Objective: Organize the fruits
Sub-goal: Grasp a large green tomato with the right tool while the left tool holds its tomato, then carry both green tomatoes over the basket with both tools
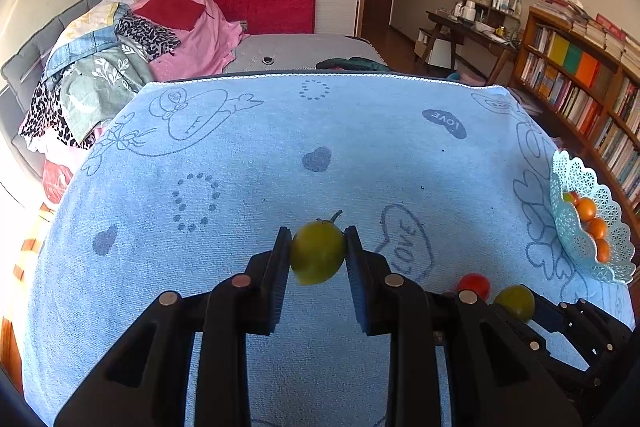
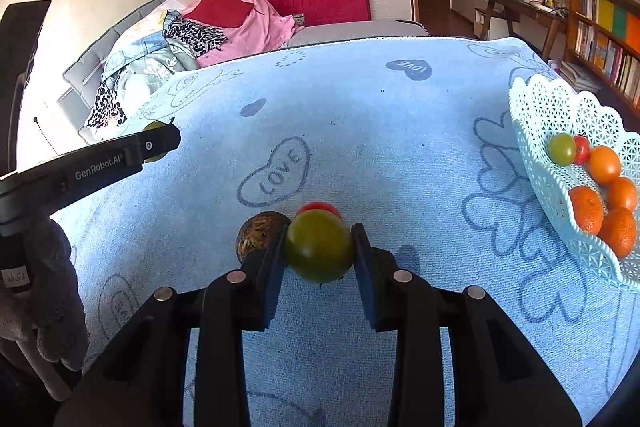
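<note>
- Left wrist view: the left claw (image 1: 318,255) is clenched on a green tomato with a stem (image 1: 318,257), which is held between both pads above the blue towel (image 1: 240,155) covering the desk.
- A red tomato (image 1: 474,285) and a second green tomato (image 1: 515,301) are seen to the right, by the right claw (image 1: 560,315).
- A light blue lattice basket (image 1: 576,243) holding orange fruit is located at the towel's right edge.
- Right wrist view: the right claw (image 2: 319,251) is closed around a green tomato (image 2: 319,247), gripped on both sides.
- A red tomato (image 2: 320,207) lies just behind it, and a brown round fruit (image 2: 258,233) lies to its left, beside the left pad.
- The basket (image 2: 540,131) at the right contains oranges (image 2: 604,195), one green tomato and one red tomato.
- The left claw (image 2: 160,141) is seen at the left, with a green fruit partly hidden behind its tip.
</note>
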A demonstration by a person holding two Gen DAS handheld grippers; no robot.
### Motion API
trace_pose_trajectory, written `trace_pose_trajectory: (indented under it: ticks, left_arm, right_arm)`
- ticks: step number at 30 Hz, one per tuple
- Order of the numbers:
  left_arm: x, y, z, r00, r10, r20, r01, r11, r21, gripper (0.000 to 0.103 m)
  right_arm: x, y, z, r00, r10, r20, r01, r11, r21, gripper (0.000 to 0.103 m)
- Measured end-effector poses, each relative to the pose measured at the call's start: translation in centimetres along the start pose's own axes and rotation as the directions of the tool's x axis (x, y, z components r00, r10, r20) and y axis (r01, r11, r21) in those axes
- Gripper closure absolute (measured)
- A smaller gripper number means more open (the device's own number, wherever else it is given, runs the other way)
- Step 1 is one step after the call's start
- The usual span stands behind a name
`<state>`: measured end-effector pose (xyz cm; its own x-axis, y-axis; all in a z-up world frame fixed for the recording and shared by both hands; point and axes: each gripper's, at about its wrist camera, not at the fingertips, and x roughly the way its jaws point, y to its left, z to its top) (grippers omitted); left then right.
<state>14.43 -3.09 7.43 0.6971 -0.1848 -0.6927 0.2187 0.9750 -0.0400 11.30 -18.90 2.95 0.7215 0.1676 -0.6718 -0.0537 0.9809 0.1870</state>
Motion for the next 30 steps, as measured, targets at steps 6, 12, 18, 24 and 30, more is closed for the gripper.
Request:
trace_pose_trajectory:
  ticks: [6, 12, 18, 24, 30]
  left_arm:
    - [-0.1, -1.0, -0.3, 1.000, -0.011, 0.004, 0.011, 1.000, 0.028, 0.075]
    - [-0.9, -2.2, -0.6, 0.999, -0.037, 0.026, 0.035, 0.998, 0.059, 0.075]
    - [-1.6, -3.6, -1.0, 0.996, -0.076, 0.045, 0.072, 0.993, 0.091, 0.075]
    - [-2.1, -5.1, -1.4, 0.993, -0.104, 0.051, 0.098, 0.988, 0.119, 0.075]
    - [-2.6, -6.4, -1.9, 0.992, -0.119, 0.051, 0.111, 0.984, 0.141, 0.075]
  right_arm:
    - [-1.6, -0.5, -0.1, 1.000, 0.005, 0.022, -0.006, 1.000, 0.008, 0.069]
    - [-3.1, -1.1, -0.5, 0.999, 0.014, 0.042, -0.015, 1.000, 0.022, 0.069]
    - [-4.9, -2.3, -0.5, 0.997, 0.014, 0.072, -0.017, 0.999, 0.046, 0.069]
    - [-6.5, -3.8, -0.6, 0.995, 0.002, 0.095, -0.009, 0.998, 0.070, 0.069]
    - [-7.9, -5.2, -0.8, 0.993, -0.010, 0.114, 0.000, 0.996, 0.091, 0.069]
